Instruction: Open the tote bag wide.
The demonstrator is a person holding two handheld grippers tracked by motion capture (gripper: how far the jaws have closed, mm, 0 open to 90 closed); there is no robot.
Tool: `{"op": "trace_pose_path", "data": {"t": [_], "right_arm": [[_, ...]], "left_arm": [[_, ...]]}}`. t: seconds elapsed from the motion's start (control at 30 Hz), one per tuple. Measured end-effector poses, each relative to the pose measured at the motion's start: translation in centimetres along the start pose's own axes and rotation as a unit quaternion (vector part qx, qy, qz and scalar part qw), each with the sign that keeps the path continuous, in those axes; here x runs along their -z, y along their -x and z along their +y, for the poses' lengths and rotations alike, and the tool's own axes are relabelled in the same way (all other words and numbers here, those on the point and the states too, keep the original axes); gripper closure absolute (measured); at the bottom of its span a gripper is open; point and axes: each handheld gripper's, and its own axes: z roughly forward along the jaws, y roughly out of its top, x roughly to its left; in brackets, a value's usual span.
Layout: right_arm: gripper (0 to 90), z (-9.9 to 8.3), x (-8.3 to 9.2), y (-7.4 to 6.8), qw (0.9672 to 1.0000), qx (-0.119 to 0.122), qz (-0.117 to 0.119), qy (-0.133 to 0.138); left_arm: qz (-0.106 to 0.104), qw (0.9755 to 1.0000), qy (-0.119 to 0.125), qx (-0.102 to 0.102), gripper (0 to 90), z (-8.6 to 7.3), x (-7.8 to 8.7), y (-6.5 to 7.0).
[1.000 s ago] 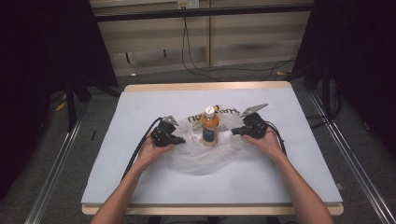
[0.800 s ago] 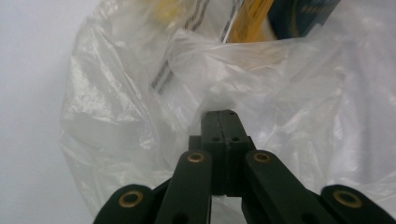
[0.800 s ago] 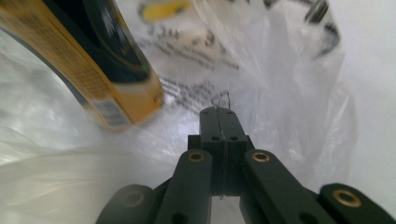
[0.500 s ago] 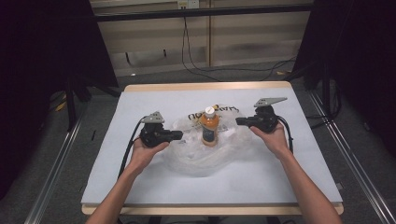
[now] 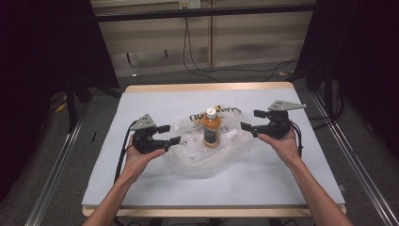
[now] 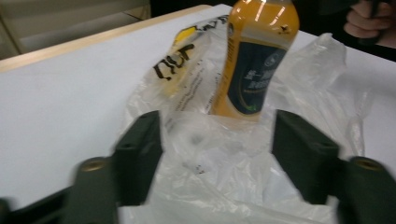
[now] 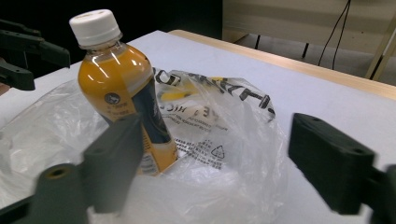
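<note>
My orange drink bottle (image 5: 211, 128) stands upright on the crumpled plastic bag (image 5: 197, 150) mid-table (image 5: 141, 188). Left gripper (image 5: 170, 134) and right gripper (image 5: 248, 120) flank it, fingers released, holding nothing. Next, I judge, each grips a bag edge.

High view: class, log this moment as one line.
bottle: upright on plastic bag | left gripper: open | right gripper: open | table
</note>
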Motion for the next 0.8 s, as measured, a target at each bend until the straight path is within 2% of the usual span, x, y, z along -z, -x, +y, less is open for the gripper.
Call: {"op": "trace_pose_path", "data": {"t": [0.1,0.2,0.27,0.3,0.37,0.43,0.47,0.53,0.6,0.73,0.8], "right_arm": [[6.7,-0.1,0.9,-0.5,0.9999,0.009,-0.008,0.001],[1.3,-0.4,1.9,-0.7,0.9996,0.0,-0.016,0.023],[0.0,-0.7,2.7,-0.8,0.999,-0.002,-0.032,0.03],[0.2,-0.8,2.9,-0.9,0.9987,0.001,-0.04,0.031],[0.5,-1.2,3.6,-1.0,0.9986,0.0,-0.039,0.034],[1.4,-1.6,4.4,-1.1,0.9983,-0.001,-0.043,0.039],[1.7,-1.8,4.8,-1.2,0.9981,-0.003,-0.045,0.043],[1.6,-2.4,5.5,-1.3,0.9973,-0.011,-0.053,0.05],[4.0,-3.0,6.1,-1.4,0.9975,-0.008,-0.056,0.041],[4.3,-3.9,7.1,-1.9,0.9972,-0.015,-0.064,0.035],[3.6,-4.5,7.8,-2.5,0.9969,-0.016,-0.068,0.037]], "left_arm": [[0.015,0.9998,-0.005,-0.009,15.1,-0.2,0.6,0.1],[0.024,0.9997,-0.001,-0.006,8.9,-0.5,1.3,0.1],[0.028,0.9996,0.006,0.001,5.7,-0.8,1.9,0.2],[0.031,0.9995,0.006,-0.003,5.4,-0.9,2.2,0.2],[0.032,0.9994,0.011,-0.003,4.6,-1.3,2.6,0.4],[0.029,0.9993,0.021,0.005,3.9,-1.9,3.0,0.3],[0.035,0.9989,0.027,0.014,3.9,-2.2,3.2,0.3],[0.045,0.9986,0.024,0.011,3.6,-2.7,3.6,0.4],[0.065,0.9977,0.019,0.005,3.6,-2.9,4.1,0.7],[0.074,0.997,0.025,0.0,3.7,-3.5,5.7,1.5],[0.069,0.997,0.034,-0.005,3.6,-3.7,6.7,1.9]]}}
